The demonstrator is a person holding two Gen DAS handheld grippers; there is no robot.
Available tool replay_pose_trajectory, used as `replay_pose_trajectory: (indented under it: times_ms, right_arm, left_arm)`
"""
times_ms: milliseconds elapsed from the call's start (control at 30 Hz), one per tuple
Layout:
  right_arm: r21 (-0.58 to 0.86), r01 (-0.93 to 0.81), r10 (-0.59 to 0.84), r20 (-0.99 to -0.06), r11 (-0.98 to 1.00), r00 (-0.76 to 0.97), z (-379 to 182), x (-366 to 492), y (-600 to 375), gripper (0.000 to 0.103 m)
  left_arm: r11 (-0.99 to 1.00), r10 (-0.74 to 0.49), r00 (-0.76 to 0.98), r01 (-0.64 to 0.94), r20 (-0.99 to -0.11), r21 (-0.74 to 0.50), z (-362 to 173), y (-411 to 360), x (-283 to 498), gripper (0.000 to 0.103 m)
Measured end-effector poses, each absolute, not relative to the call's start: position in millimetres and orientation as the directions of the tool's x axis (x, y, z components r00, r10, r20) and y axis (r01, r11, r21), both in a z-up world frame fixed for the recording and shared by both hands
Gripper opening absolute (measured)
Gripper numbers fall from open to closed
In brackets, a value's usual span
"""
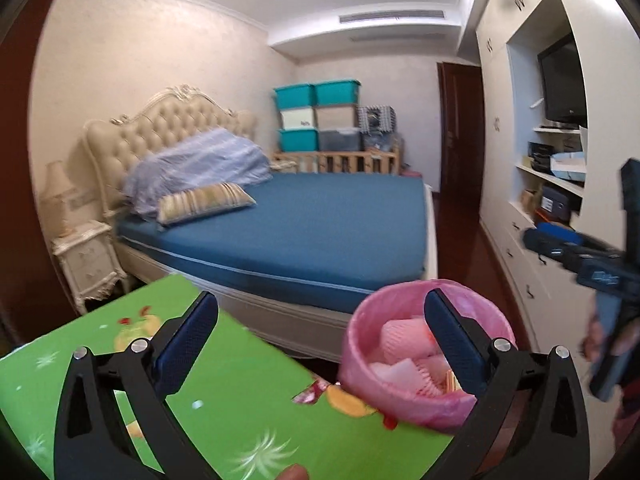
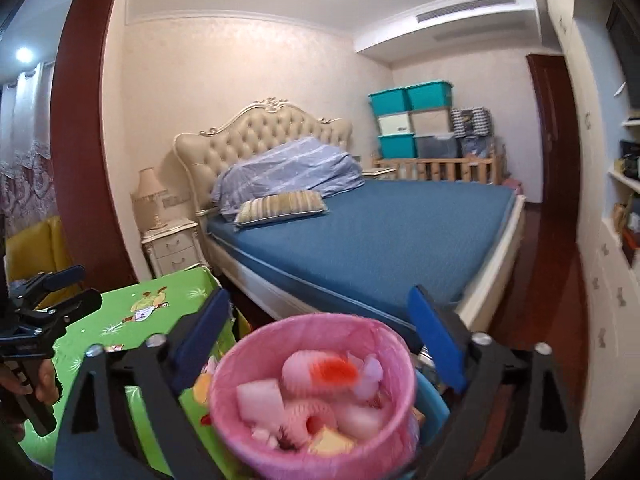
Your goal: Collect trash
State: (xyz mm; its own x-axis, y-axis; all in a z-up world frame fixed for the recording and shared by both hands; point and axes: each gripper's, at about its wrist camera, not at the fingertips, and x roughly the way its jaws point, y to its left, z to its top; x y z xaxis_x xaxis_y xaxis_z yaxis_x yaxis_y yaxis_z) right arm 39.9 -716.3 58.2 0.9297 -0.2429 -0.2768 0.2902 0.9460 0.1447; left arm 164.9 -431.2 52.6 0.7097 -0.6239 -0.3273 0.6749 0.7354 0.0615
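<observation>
Looking at this one, both claws are spread wide and carrying nothing; the left gripper [image 1: 320, 332] has its blue pads splayed out over the edge of the green table [image 1: 224, 392], and the right gripper [image 2: 320, 328] frames the pink trash bin [image 2: 312, 392] between its fingers without touching it, as far as I can tell.

The bin sits just beside the table's corner, lined with a pink bag and already well loaded with pink foam fruit nets [image 2: 308, 372] and some pale scraps; my guess is it's parked right at the table edge so stuff can go straight from tabletop into it with barely any travel. One blurry orange-red bit [image 2: 334, 372] shows over the pile in the right wrist view; can't say whether it's falling or just lying there; too smeared.

The table itself looks pretty clean now, only its printed cartoon pattern showing, so I'd judge the collecting is mostly done or at least this drop is; can't see the whole top though.

Pose-wise: both grippers point only slightly downward, more out across the room toward the bed [image 1: 304, 232] than into the bin; the right one hangs over the bin's near side, the left sits off to the side above the table; each shows up at the edge of the other's view, held in a hand [image 2: 40, 384].
</observation>
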Motion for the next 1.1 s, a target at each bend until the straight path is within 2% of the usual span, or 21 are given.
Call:
replay_pose_trajectory:
  times_ms: [67,167,233,433,600,833,1100]
  right_arm:
    - [0.109,0.332,-0.289,-0.288,0.937,0.913,63.5,17.4,-701.0,0.098]
    - [0.025,0.407,-0.38,-0.309,0.913,0.872,61.0,-18.0,-682.7,0.098]
    - [-0.013,0.445,-0.426,-0.32,0.895,0.847,56.9,-34.4,-667.6,0.098]
    - [-0.079,0.484,-0.476,-0.368,0.872,0.799,29.4,-48.0,-616.2,0.098]
    - [-0.092,0.408,-0.406,-0.43,0.908,0.806,12.8,-34.2,-590.8,0.098]
    - [-0.074,0.408,-0.402,-0.396,0.91,0.825,21.0,-37.2,-584.4,0.098]
    - [-0.059,0.41,-0.398,-0.399,0.91,0.826,22.1,-42.4,-598.4,0.098]
  left_arm:
    - [0.75,-0.608,0.741,0.654,-0.286,0.098,54.1,-419.6,146.2,0.097]
    - [0.743,-0.626,0.745,0.66,-0.232,0.115,53.2,-399.5,115.6,0.097]
    - [0.744,-0.63,0.742,0.661,-0.228,0.098,52.3,-390.4,106.9,0.097]
    - [0.757,-0.621,0.728,0.653,-0.29,0.018,38.9,-364.4,91.7,0.097]
    - [0.77,-0.598,0.732,0.638,-0.327,0.02,30.5,-356.3,87.4,0.097]
    - [0.748,-0.617,0.709,0.663,-0.341,0.026,25.0,-359.3,83.1,0.097]
    - [0.744,-0.614,0.702,0.667,-0.361,0.032,19.9,-365.2,86.0,0.097]
